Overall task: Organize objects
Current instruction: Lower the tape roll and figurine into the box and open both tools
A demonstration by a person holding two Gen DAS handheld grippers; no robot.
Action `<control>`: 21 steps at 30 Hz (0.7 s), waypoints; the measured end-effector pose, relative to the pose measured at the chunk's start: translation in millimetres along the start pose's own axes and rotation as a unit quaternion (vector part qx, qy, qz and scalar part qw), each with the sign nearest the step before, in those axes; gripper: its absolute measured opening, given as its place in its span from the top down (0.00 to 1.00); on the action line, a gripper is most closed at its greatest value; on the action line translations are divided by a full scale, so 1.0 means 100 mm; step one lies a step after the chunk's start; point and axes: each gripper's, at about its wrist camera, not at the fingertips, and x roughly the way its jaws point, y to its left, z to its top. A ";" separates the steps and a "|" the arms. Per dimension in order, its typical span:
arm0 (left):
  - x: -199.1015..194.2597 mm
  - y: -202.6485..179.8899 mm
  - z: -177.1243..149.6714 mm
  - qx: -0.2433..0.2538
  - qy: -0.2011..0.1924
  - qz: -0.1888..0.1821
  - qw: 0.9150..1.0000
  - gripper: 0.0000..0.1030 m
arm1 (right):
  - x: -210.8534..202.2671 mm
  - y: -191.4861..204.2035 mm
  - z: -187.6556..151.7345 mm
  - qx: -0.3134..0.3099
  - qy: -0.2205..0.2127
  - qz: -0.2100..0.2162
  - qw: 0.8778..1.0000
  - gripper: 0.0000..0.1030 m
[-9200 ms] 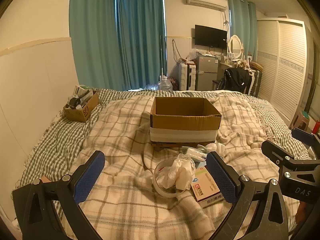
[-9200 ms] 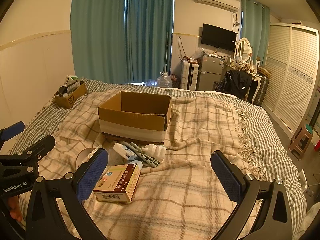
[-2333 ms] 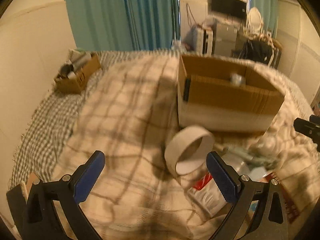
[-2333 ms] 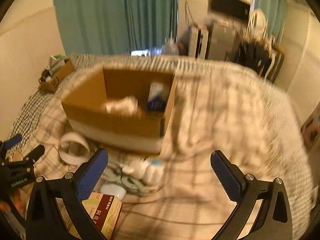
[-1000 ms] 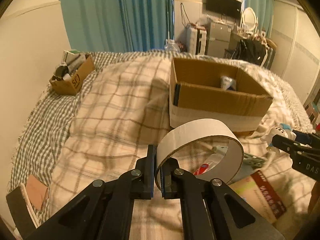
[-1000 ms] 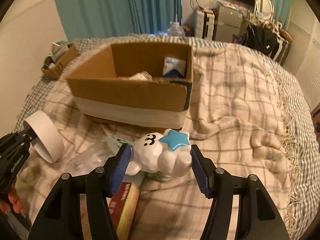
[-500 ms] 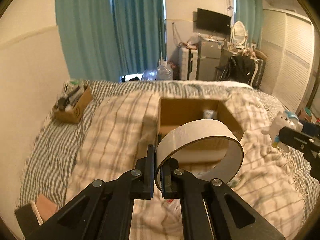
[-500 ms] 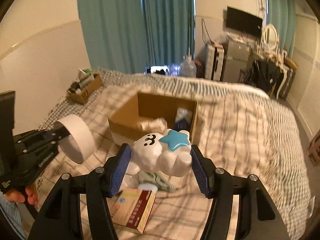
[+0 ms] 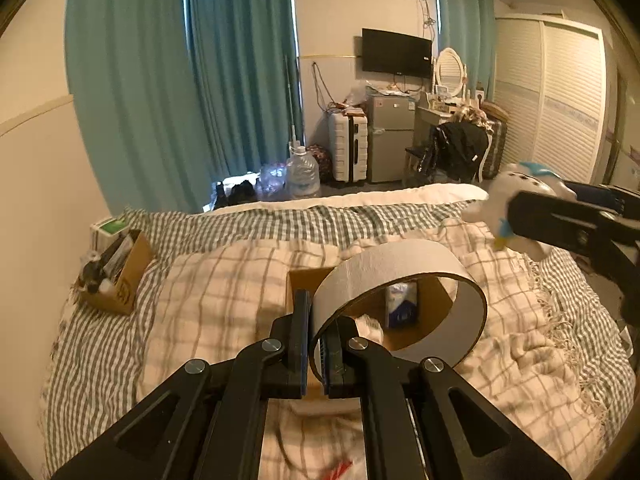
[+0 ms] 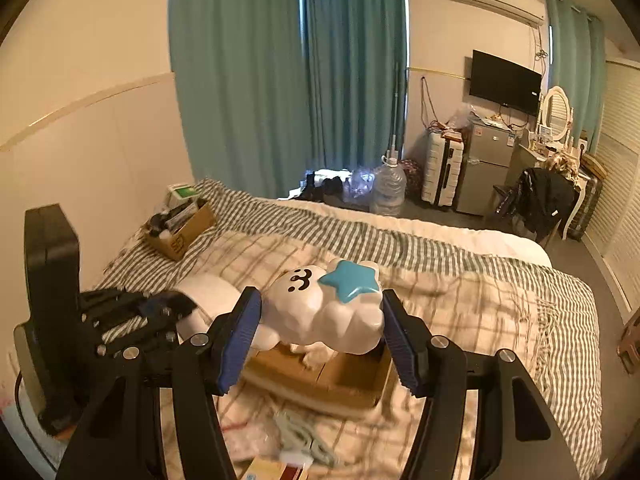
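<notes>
Left gripper (image 9: 315, 350): jaws pressed together on the wall of the tape roll (image 9: 404, 268), one pad outside the ring, one inside. The roll is held in the air on its edge, its open hole facing the camera. Through and beside the hole, the cardboard box (image 9: 298, 284) shows below on the bed (image 9: 208, 276); a blue-and-white packet (image 9: 402, 304) stands inside the box (its label is too small to read).

Right gripper (image 10: 318, 334): jaws pinching the white cloud toy (image 10: 324, 308) from both sides, blue pads against its flanks. The toy has a small black face and a blue star on top. It is held in the air above the cardboard box (image 10: 332, 380), whose near wall and part of the interior appear just under it. From the left wrist view the same toy (image 9: 516, 188) sits at the right edge, clamped in the right gripper (image 9: 560, 220), higher than the tape roll and to its right.

In the right wrist view the left gripper (image 10: 132, 316) is at the left, with the white roll (image 10: 208, 292) at its tip, near the toy but apart from it.

Bed surface: cream plaid blanket (image 10: 480, 312) over a green-checked cover. Loose items lie in front of the box at the bottom of the right wrist view, blurred. A small open carton of odds and ends (image 9: 116, 276) sits near the wall side of the bed, well apart from the box.
</notes>
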 end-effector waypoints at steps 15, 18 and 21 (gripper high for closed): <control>1.32 -0.13 -0.22 -0.016 0.085 0.007 0.996 0.96 | 1.57 -0.65 -0.48 0.072 0.103 0.018 0.992 0.42; 1.42 -0.14 -0.28 -0.013 0.095 0.008 0.995 0.96 | 1.68 -0.73 -0.57 0.079 0.112 0.024 0.990 0.42; 1.50 -0.13 -0.27 -0.021 0.114 -0.019 0.993 0.92 | 1.69 -0.76 -0.59 0.089 0.111 0.038 0.989 0.41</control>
